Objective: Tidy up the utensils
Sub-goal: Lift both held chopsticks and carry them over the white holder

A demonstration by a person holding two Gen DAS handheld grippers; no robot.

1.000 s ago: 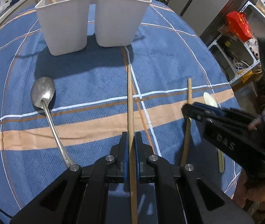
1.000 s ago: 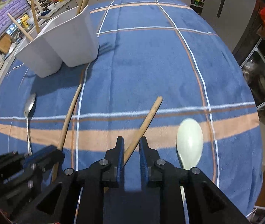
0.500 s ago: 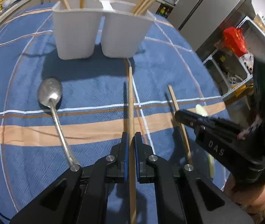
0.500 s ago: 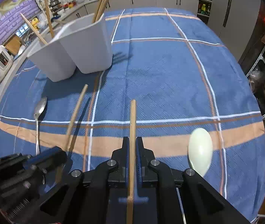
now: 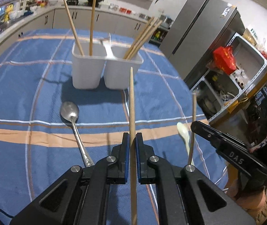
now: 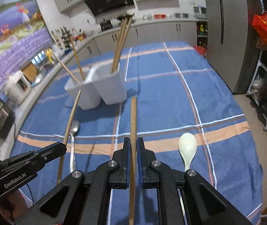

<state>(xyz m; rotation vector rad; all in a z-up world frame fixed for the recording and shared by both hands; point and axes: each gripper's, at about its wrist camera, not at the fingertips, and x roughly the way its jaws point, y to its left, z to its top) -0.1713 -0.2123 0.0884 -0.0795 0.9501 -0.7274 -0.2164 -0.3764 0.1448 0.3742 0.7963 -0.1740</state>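
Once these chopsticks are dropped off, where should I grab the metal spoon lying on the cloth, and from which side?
Take the metal spoon by its thin handle, about midway along, coming straight down from above with the jaws across the handle. It lies flat on the tablecloth, bowl toward the white holder. The bowl is broad and curved, so it would probably slip; the straight handle gives two parallel sides.

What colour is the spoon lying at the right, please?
Pale greenish white spoon, clearest in the right wrist view.

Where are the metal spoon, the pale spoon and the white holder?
metal spoon (image 5: 70, 110), left wrist view, on its bowl.
pale spoon (image 6: 187, 144), right wrist view, on its bowl.
white holder (image 5: 85, 71), left wrist view, on its front wall.
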